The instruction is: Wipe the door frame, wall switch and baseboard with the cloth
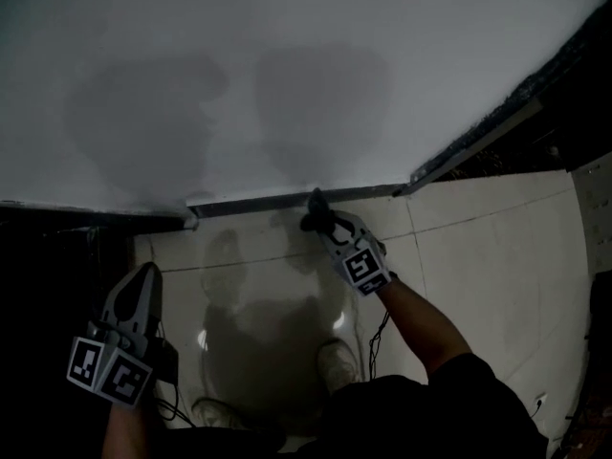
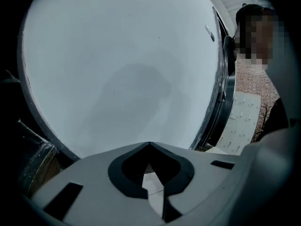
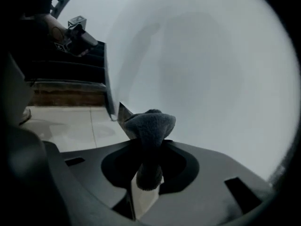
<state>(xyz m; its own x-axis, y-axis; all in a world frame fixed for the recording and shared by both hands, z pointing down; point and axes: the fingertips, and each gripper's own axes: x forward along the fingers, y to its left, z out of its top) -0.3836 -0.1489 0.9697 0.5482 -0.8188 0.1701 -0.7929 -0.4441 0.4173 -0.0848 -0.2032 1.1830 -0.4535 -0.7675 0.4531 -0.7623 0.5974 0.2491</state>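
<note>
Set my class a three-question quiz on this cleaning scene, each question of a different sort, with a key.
1. True or false: the left gripper holds the cloth.
2. The right gripper has the cloth at: A the baseboard; B a wall switch; C a window.
3. Fill in: the left gripper's jaws are ____, with nothing between them.
Key: 1 false; 2 A; 3 shut.

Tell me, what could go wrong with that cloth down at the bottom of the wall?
The cloth is only a small bunch pinched in the right gripper's fingers, so it might slip out against the baseboard. The cable dangling near the person's shoe could also snag.
</note>
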